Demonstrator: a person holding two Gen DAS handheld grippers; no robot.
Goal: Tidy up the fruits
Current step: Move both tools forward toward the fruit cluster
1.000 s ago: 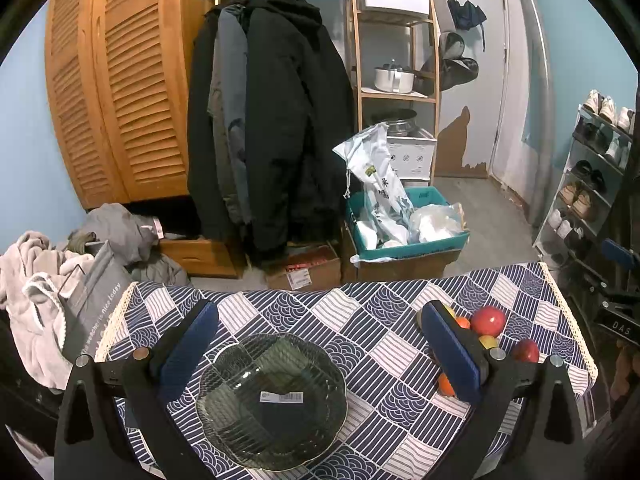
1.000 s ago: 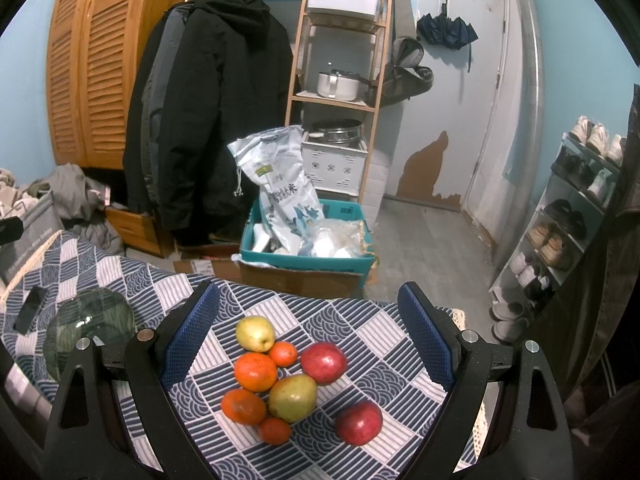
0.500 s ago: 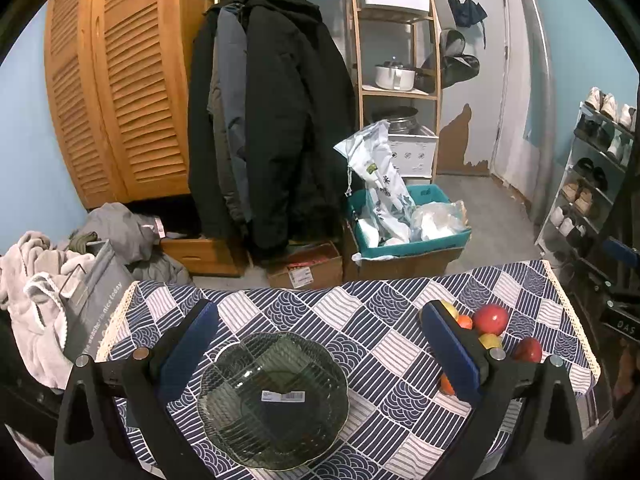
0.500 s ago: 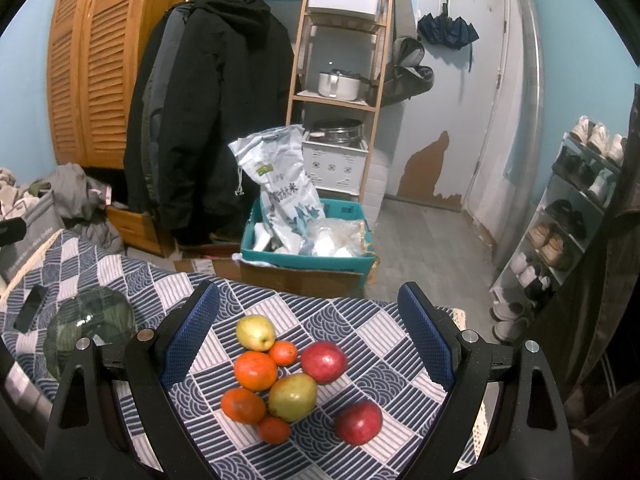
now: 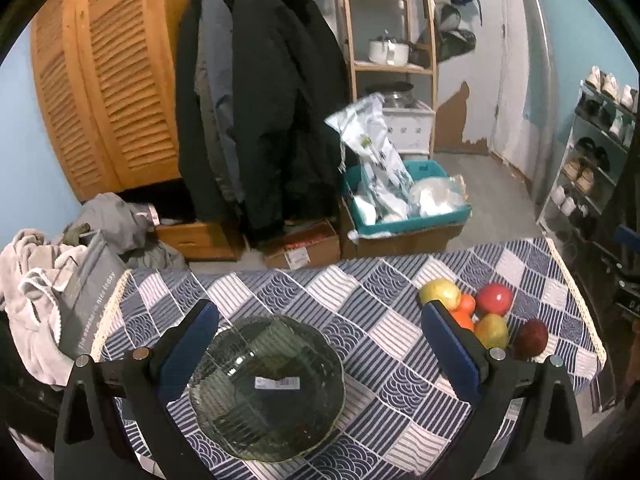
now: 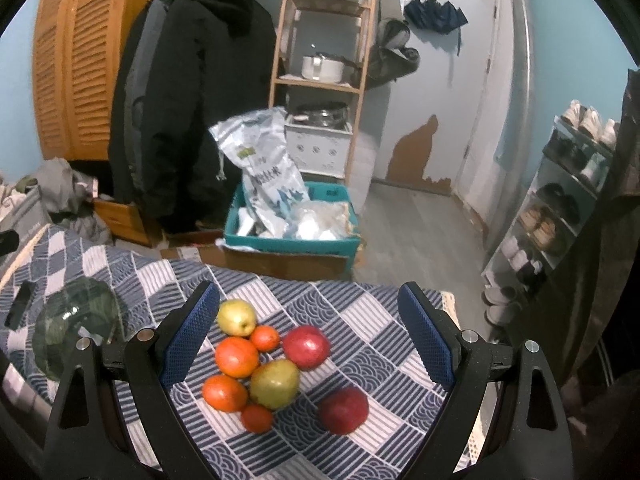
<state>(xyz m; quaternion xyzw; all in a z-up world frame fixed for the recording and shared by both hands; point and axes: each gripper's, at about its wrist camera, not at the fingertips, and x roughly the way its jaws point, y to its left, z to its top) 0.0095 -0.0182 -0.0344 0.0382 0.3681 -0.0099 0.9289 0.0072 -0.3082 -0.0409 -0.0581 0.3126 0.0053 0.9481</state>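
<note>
Glass plate [image 5: 267, 388]: green ribbed glass, empty, sticker showing in the middle, sitting between the left hand-held gripper [image 5: 318, 354] fingers, which are spread wide and hold nothing.
Fruit pile [image 6: 264, 360]: oranges, pears and red apples bunched close on the checked tabletop [image 6: 360, 320], well apart from the plate.
Right hand-held gripper [image 6: 308, 336]: spread wide too, empty, hovering over the pile.
Stray apple [image 6: 344, 410]: sits apart, nearer the tabletop edge.
Risk: round fruit packed tight, so grabbing one probably nudges its neighbours, and something could roll off the edge. Glass plate might skid if bumped.
</note>
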